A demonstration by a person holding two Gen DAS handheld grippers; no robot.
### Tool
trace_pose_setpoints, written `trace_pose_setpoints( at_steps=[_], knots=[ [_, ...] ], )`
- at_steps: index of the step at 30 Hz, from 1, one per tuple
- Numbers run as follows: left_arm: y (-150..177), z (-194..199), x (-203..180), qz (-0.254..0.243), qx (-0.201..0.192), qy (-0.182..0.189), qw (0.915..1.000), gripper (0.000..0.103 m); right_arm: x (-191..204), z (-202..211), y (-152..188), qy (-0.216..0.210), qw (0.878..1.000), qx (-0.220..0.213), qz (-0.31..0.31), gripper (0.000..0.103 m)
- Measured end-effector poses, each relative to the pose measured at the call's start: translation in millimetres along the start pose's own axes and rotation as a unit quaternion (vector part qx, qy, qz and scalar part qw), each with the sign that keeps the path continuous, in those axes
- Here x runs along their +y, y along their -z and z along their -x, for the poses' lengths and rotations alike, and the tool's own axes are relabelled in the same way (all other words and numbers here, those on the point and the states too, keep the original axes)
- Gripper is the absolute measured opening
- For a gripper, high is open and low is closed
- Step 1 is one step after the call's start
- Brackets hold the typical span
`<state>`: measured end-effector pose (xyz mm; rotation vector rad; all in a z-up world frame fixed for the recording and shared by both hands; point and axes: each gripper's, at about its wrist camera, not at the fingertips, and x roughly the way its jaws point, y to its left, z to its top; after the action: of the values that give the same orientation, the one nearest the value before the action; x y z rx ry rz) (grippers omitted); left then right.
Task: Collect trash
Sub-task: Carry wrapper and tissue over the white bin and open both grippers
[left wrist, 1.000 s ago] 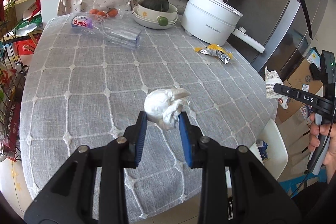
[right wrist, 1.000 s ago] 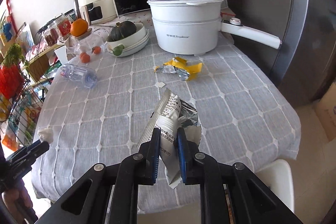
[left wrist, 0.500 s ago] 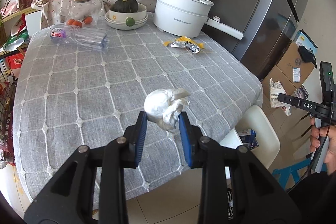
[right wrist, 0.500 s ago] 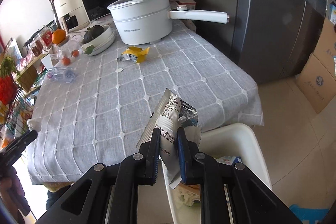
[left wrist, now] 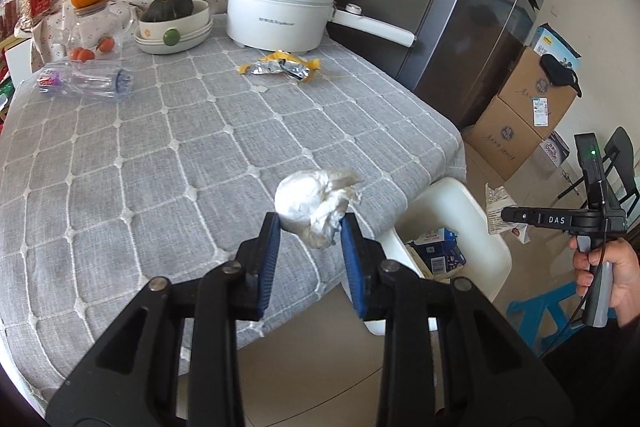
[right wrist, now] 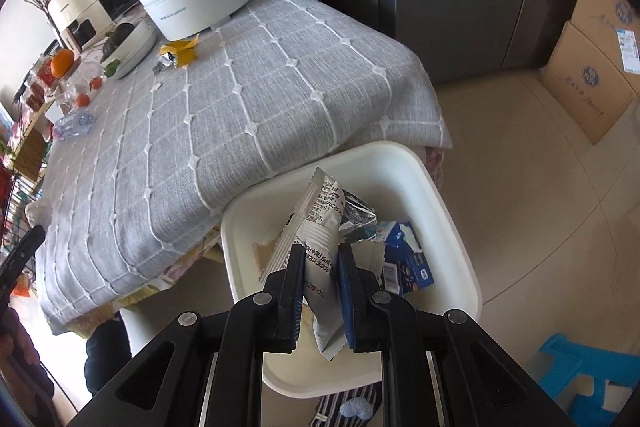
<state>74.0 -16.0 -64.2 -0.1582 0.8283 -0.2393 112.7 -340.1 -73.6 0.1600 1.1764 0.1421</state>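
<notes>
Crumpled white tissue wad (left wrist: 314, 201) in left claw (left wrist: 311, 245); printed silver wrapper (right wrist: 320, 227) in right claw (right wrist: 319, 281).

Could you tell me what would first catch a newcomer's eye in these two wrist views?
The right gripper pinches a silvery snack wrapper directly over the white trash bin beside the table. The left gripper holds a crumpled white tissue near the grey tablecloth's edge. Farther back, a yellow foil wrapper lies before the white electric pot.
</notes>
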Motion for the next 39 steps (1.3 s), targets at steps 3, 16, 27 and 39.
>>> trace_pose_setpoints(
  at_steps=[3, 16, 27, 39],
  knots=[
    [0, -8, -17, -0.011, 0.007, 0.01, 0.9999, 0.033, -11, -6, 2, 0.002, 1.0, 0.013, -0.01, 0.019],
    [4, -57, -101, -0.073, 0.045, 0.046, 0.9952, 0.033, -51, 13, 0, -0.006, 0.998, -0.005, -0.07, 0.055],
    [21, -103, -164, -0.128, 0.088, 0.09, 0.9837, 0.04, -69, 34, -1, 0.022, 0.996, -0.036, -0.08, 0.059],
    [19, -88, -144, -0.116, 0.073, 0.043, 0.9896, 0.09, -69, 34, -2, 0.031, 0.996, -0.037, -0.08, 0.064]
  ],
)
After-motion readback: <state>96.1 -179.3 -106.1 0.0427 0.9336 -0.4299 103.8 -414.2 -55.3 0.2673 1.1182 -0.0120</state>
